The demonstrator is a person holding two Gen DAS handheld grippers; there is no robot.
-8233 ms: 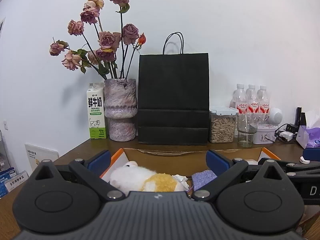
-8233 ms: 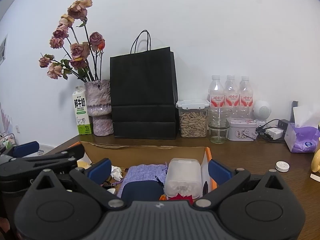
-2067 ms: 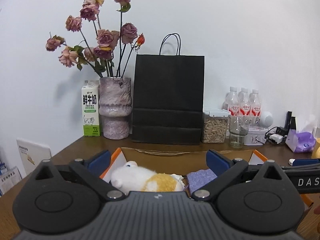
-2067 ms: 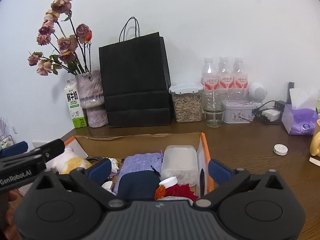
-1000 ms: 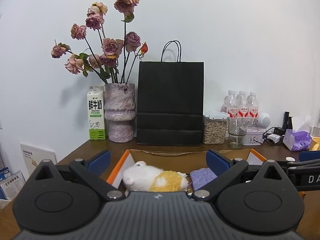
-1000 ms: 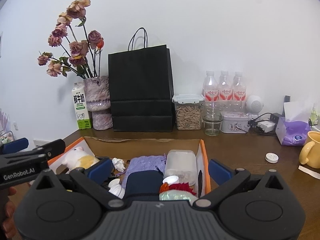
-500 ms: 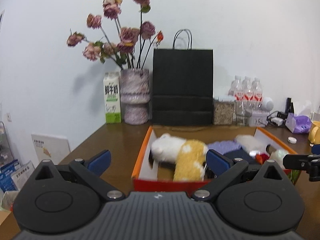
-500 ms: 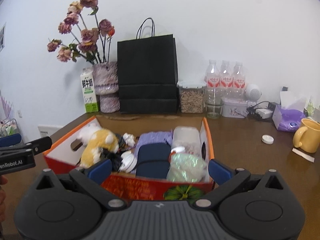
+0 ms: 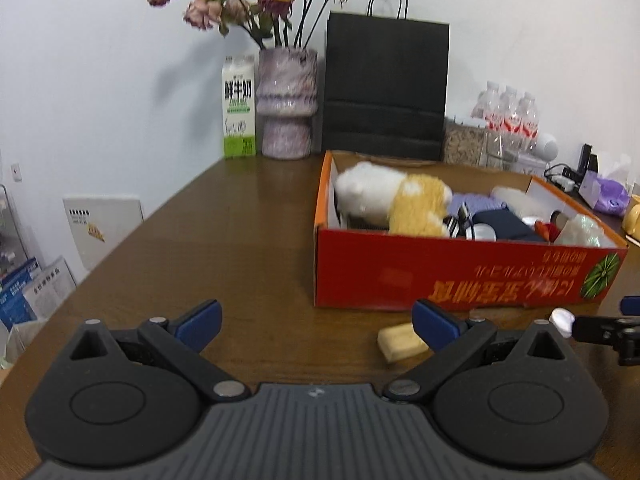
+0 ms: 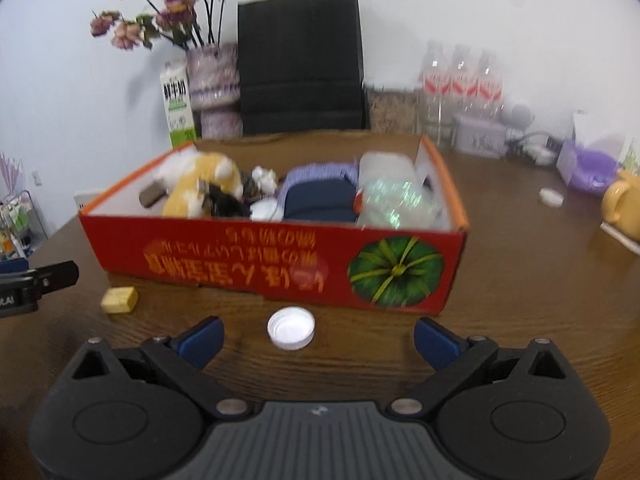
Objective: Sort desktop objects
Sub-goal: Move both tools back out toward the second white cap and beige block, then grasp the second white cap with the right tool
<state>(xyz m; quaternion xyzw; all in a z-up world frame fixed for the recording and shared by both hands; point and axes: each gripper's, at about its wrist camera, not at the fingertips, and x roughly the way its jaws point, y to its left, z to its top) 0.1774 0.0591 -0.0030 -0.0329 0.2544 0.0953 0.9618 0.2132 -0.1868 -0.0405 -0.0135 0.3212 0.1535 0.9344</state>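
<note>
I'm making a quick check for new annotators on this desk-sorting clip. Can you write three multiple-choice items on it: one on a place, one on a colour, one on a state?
1. Where does the white bottle cap lie?
A. inside the box
B. on the table in front of the red box
C. on the milk carton

2. What colour is the small block on the table left of the cap?
A. pale yellow
B. blue
C. black

3. How does the right gripper stand?
A. shut on the cap
B. shut on the block
C. open, holding nothing

Answers:
1 B, it sits on bare wood just before the box's front wall.
2 A, it looks cream-yellow in both views.
3 C, the fingers stand wide apart, clear of the cap.
</note>
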